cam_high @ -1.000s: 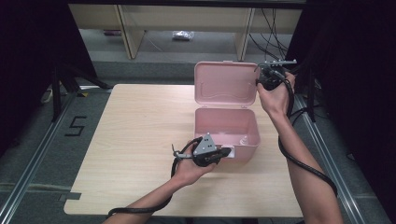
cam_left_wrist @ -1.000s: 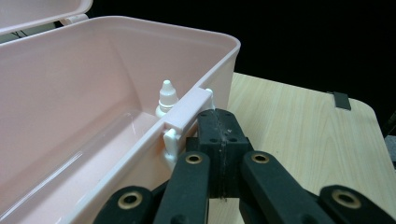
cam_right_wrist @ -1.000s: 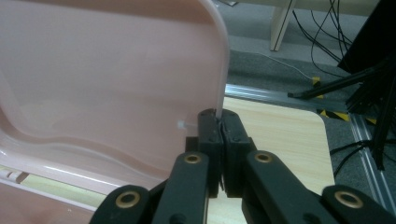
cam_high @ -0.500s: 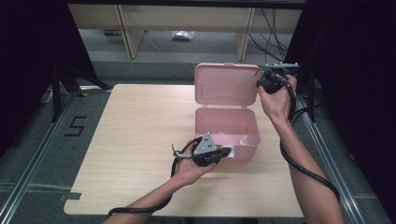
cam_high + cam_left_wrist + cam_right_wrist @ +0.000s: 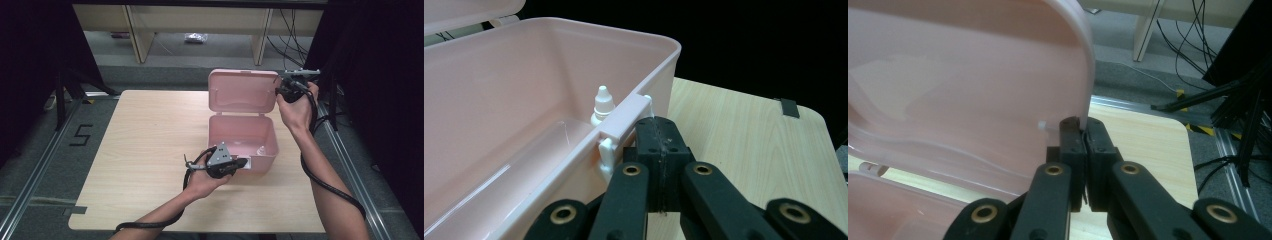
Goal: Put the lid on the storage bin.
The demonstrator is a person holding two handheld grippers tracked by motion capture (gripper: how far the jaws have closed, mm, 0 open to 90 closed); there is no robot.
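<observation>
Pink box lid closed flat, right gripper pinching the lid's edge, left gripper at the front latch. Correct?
Not quite. The lid stands open, upright behind the pink box; the high view shows it. The rest holds: the right gripper is shut on the lid's edge, and the left gripper sits at the front latch.

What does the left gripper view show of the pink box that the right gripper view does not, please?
The left gripper view shows the box's open body, a white dropper bottle standing inside at its front wall, and the latch tab, with the left gripper shut just beside it. The right gripper view shows the raised lid from inside, with the right gripper shut on its edge, and floor cables beyond. Both show pink plastic and the wooden table.
</observation>
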